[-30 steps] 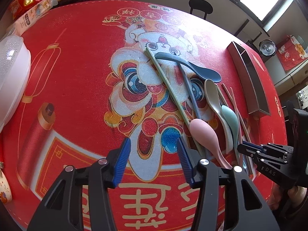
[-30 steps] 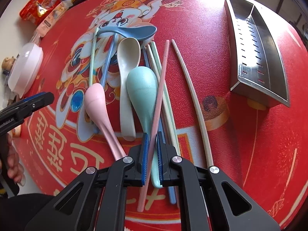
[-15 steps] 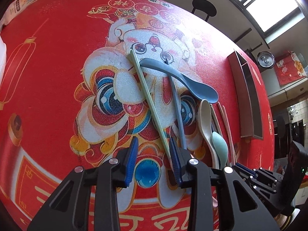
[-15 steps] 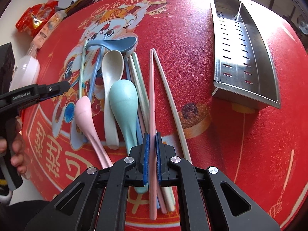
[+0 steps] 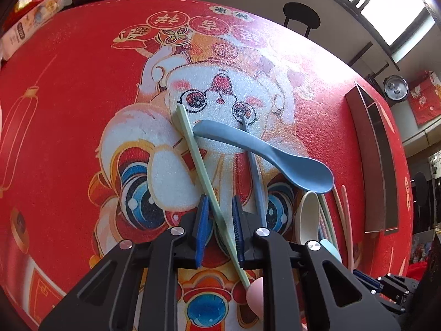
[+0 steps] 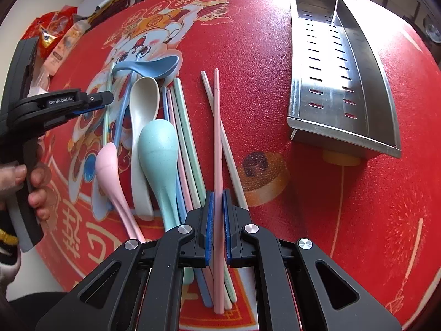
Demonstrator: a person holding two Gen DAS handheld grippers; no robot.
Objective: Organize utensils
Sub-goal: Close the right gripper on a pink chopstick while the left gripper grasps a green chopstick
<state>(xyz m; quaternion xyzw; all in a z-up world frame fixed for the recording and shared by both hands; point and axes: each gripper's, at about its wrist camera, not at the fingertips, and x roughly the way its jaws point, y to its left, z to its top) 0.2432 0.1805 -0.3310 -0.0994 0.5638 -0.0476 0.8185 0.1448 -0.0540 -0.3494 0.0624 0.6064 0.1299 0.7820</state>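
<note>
In the left wrist view, the left gripper point(image 5: 219, 230) is seen closing, its jaws narrowly parted around a pale green chopstick point(image 5: 202, 176) that runs diagonally between the blue pads; firm pad contact cannot be confirmed. A blue spoon point(image 5: 264, 153) lies across that chopstick's far part on the red tablecloth point(image 5: 69, 88).

In the right wrist view, the right gripper point(image 6: 217, 227) is clenched on a pink chopstick point(image 6: 217, 143). The remaining spoons and chopsticks are piled just left of it. A steel utensil tray point(image 6: 366, 88) stands well apart at the upper right.
</note>
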